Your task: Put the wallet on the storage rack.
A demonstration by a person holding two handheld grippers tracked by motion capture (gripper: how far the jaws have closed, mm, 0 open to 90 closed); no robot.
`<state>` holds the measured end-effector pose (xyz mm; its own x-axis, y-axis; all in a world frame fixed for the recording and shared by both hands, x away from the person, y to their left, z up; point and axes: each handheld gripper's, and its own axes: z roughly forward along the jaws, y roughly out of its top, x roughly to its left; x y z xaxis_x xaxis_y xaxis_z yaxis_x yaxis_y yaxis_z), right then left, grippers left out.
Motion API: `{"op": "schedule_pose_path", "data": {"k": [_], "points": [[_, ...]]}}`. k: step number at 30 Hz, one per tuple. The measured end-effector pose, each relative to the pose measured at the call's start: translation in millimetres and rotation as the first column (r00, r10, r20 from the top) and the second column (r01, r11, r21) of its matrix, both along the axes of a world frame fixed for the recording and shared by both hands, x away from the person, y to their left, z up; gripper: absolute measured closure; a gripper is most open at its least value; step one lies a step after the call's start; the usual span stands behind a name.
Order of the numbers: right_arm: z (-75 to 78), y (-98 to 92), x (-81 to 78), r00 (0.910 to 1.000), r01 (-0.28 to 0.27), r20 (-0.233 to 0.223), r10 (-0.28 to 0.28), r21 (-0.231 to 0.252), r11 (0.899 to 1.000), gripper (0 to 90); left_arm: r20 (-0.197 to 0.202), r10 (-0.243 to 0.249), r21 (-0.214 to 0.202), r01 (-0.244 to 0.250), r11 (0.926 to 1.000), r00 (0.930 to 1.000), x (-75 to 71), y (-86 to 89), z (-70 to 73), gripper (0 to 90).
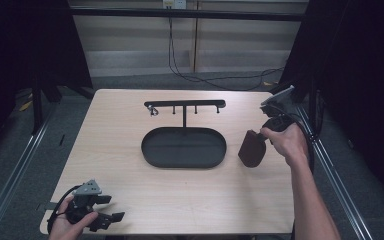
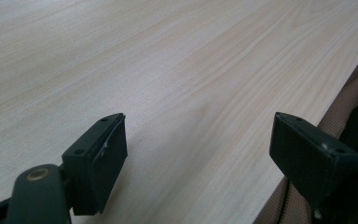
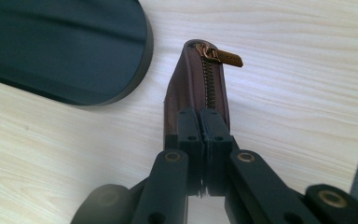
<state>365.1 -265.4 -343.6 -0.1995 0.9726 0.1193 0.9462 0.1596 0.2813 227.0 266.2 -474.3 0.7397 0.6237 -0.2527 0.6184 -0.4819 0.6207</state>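
Work in hand: a brown zip pouch (image 1: 252, 148) is held up by the right gripper (image 1: 266, 134) just to the right of the black oval tray (image 1: 152, 155).
Pouch: brown leather, closed along its zip, the brass pull tab (image 3: 227, 57) at the far end in the right gripper view; it hangs edge-up with its lower end at or just above the table (image 1: 130, 190); I cannot tell whether it still touches the wood.
Right gripper: jaws together, clamped on the near end of the pouch (image 3: 200, 88) right at the zip line, pads (image 3: 189, 126) pressed flat on both sides.
Left gripper: rests beside the near left corner of the table, well apart from the tray (image 1: 96, 210); its jaws stand wide apart with bare wood between them (image 2: 200, 154).
Tray: empty, with a hook rack (image 1: 185, 104) rising from its far edge.
Done so far: the pouch is gripped and, by my reading, lifted.
Left to do: likely carrying it over the tray rim and setting it down inside, or hanging it on the rack; neither has begun.
Risk: a narrow pinch at one end may let the pouch swing or slip.
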Motion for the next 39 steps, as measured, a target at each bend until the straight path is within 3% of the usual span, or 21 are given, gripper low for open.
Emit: {"op": "schedule_pose_path", "data": {"k": [11, 25, 39], "points": [[11.5, 3.8, 4.0, 1.0000, -0.004, 0.000, 0.004, -0.015, 1.000, 88.2, -0.007, 0.004, -0.006, -0.004, 1.0000, 1.0000, 1.1, 1.3, 0.0, 19.0], [37.2, 19.9, 8.3, 0.9989, -0.026, 0.037, 0.027, -0.029, 0.999, 88.7, -0.005, 0.007, 0.000, -0.007, 1.0000, 1.0000, 0.7, 1.0, 0.1, 19.0], [41.6, 43.2, 15.2, 0.9970, -0.048, 0.060, 0.049, -0.015, 0.999, 89.0, -0.002, 0.007, -0.009, -0.007, 0.9999, 1.0000, 0.1, 0.4, 0.3, 19.0]]}}
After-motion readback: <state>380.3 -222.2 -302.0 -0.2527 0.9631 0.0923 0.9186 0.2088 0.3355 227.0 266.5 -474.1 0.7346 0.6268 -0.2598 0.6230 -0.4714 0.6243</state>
